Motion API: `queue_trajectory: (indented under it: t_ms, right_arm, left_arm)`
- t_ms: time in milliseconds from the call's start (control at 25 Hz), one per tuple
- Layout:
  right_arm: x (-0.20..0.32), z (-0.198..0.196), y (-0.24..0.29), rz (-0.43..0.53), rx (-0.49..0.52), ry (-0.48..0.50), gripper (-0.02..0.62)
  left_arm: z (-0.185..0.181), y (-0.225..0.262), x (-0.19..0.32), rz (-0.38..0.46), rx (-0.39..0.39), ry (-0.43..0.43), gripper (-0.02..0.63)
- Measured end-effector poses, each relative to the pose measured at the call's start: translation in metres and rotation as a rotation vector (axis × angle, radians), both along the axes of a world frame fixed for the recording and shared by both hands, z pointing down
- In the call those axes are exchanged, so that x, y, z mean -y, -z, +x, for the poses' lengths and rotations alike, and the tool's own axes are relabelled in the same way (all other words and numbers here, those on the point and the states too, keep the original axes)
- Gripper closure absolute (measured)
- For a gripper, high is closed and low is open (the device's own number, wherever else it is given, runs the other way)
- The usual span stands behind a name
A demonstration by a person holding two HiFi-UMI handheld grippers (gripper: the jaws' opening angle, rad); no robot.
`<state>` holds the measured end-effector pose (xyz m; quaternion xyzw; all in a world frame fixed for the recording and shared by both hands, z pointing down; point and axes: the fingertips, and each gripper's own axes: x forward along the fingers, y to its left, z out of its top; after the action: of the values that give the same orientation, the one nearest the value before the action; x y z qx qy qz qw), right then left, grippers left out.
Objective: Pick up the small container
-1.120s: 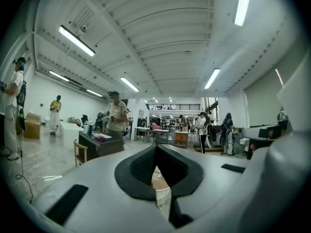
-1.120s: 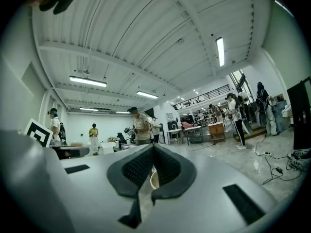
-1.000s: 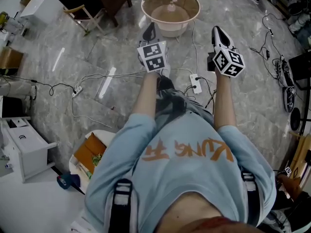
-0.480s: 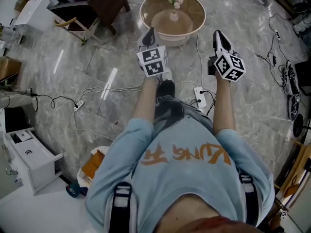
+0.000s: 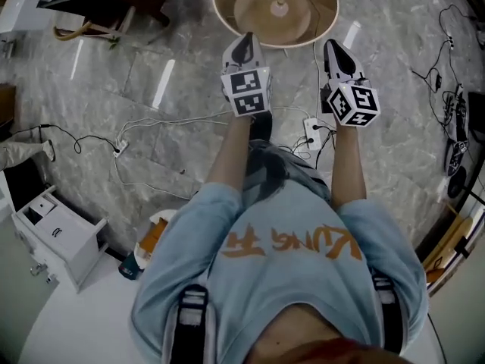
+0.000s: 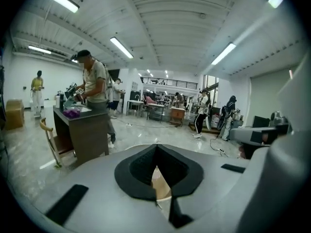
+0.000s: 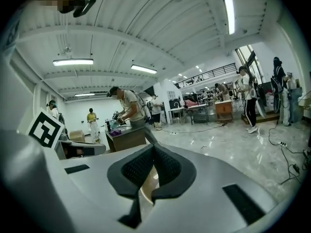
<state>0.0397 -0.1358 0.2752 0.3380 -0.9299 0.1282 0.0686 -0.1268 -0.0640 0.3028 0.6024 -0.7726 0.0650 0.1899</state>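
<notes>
Left gripper and right gripper, both closed on nothing
The small container stood near the middle of the round table, ahead of the two pointed jaw tips and between them, touching neither gripper.

Grey marbled floor — pale-blue shirt, orange lettering — tan table.

Small container: pale, narrow, stood upright near centre of the round surface, well clear of its edges.
</notes>
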Motion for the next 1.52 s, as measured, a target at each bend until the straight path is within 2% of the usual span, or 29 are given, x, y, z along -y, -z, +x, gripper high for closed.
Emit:
queue_trajectory:
  t_ms: [200,320,480,800,1000,1200,1520]
  right_arm:
    - [0.050,-0.035,-0.015,-0.033,-0.062,0.016,0.583]
    - [0.068,-0.057,-0.021,-0.040,-0.078,0.031,0.583]
    - [0.073,-0.070,-0.029,-0.053,-0.111,0.071,0.583]
    - [0.091,-0.086,-0.046,-0.097,-0.115,0.095,0.583]
    - [0.104,-0.099,-0.106,-0.143,-0.176,0.179,0.583]
    - [0.125,-0.089,-0.162,-0.176,-0.216,0.172,0.583]
    - [0.118,-0.094,-0.250,-0.247,-0.238,0.202,0.583]
  left_arm:
    - [-0.013,-0.015,0.067,-0.032,-0.050,-0.052,0.582]
    - [-0.029,-0.023,0.092,-0.038,-0.075,-0.055,0.583]
    - [-0.039,-0.033,0.099,-0.052,-0.113,-0.028,0.582]
    - [-0.051,-0.045,0.112,-0.090,-0.116,-0.011,0.582]
    - [-0.049,-0.088,0.132,-0.120,-0.147,-0.001,0.581]
    - [-0.038,-0.134,0.153,-0.136,-0.141,-0.048,0.582]
    - [-0.038,-0.221,0.161,-0.189,-0.152,-0.065,0.582]
